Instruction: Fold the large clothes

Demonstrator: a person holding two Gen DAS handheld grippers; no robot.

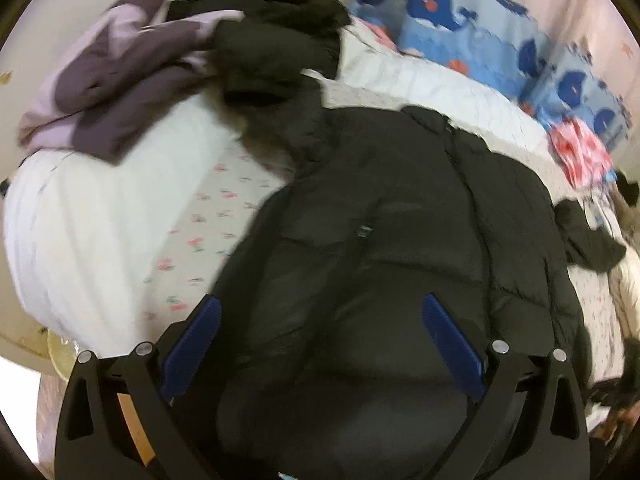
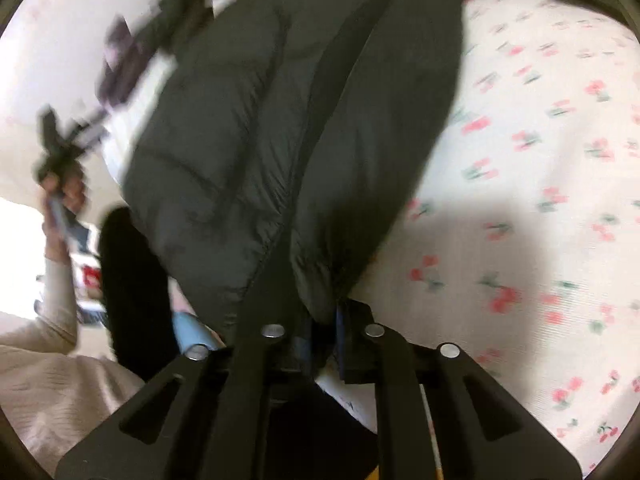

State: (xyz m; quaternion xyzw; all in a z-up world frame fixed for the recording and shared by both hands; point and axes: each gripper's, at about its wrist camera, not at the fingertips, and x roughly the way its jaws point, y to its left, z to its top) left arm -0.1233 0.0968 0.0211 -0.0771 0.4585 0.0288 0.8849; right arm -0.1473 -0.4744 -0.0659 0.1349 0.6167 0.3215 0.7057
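Observation:
A large dark green puffer jacket (image 1: pixel 400 216) lies spread on a bed with a cherry-print sheet (image 1: pixel 208 232). My left gripper (image 1: pixel 320 304) is open above the jacket's near part, its blue pads (image 1: pixel 448 336) wide apart with nothing between them. In the right wrist view the same jacket (image 2: pixel 248 128) fills the upper middle. My right gripper (image 2: pixel 326 312) is shut on the jacket's edge, which bunches between its fingers above the cherry-print sheet (image 2: pixel 540 184). The other hand-held gripper (image 2: pixel 60 152) shows blurred at the left.
A purple and lilac garment (image 1: pixel 108 80) and a black garment (image 1: pixel 280 40) lie at the far end of the bed. Blue whale-print pillows (image 1: pixel 460 28) line the right wall, with a pink cloth (image 1: pixel 584 152) and a dark item (image 1: pixel 588 240) nearby. A white quilt (image 1: pixel 80 216) lies at left.

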